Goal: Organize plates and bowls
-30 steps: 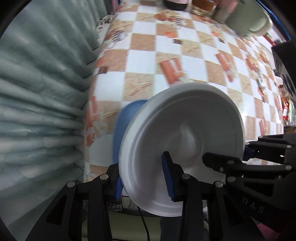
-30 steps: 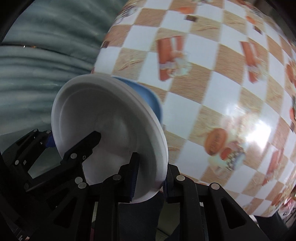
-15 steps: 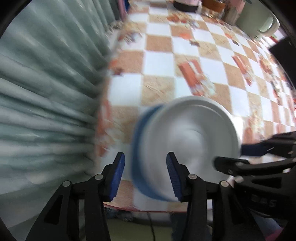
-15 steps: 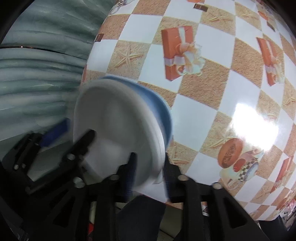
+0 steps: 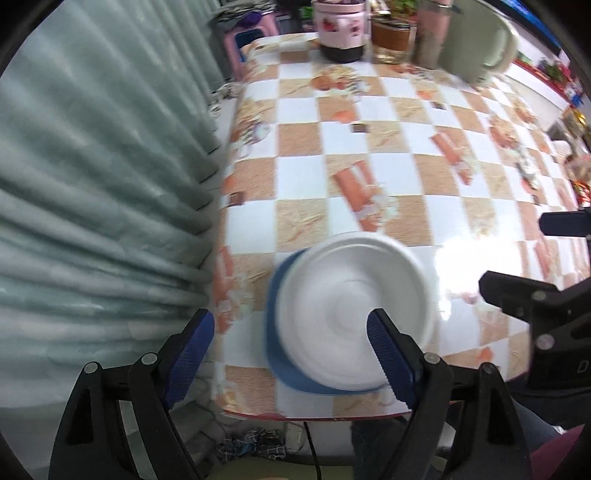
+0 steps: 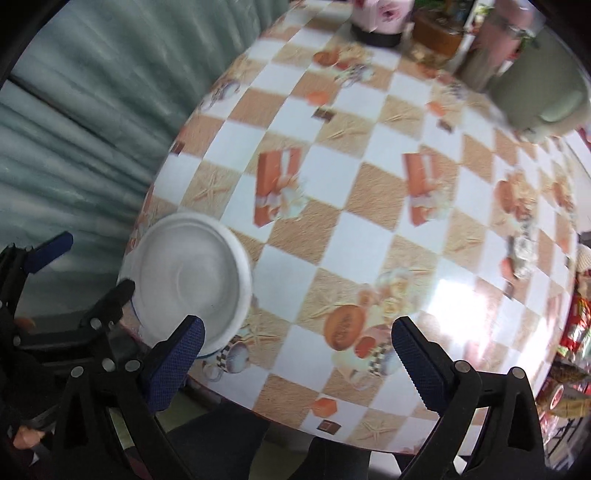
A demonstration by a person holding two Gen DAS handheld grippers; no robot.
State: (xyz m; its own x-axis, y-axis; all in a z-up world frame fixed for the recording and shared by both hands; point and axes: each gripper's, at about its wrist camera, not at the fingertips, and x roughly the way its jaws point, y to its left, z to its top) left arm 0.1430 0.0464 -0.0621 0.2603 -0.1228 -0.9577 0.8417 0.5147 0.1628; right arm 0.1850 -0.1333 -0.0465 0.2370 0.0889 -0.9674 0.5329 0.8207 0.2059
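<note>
A white plate [image 5: 351,314] lies on top of a blue plate [image 5: 275,332] near the front left corner of the checkered table [image 5: 369,177]. My left gripper [image 5: 291,343] is open and empty, just above and in front of the stack. My right gripper [image 6: 295,354] is open and empty, to the right of the white plate [image 6: 188,280]. The left gripper's fingers [image 6: 51,247] show at the left of the right wrist view. The blue plate is almost hidden there.
A pink-white jar [image 5: 341,29], a glass container [image 5: 391,40] and a pale green mug [image 5: 476,48] stand at the far edge. A green curtain [image 5: 92,184] hangs along the left side. Snack packets [image 6: 569,369] lie at the right.
Both grippers let go of the white plate, opened wide and pulled back. The plate went from tilted in the grippers to lying flat on the blue plate.
</note>
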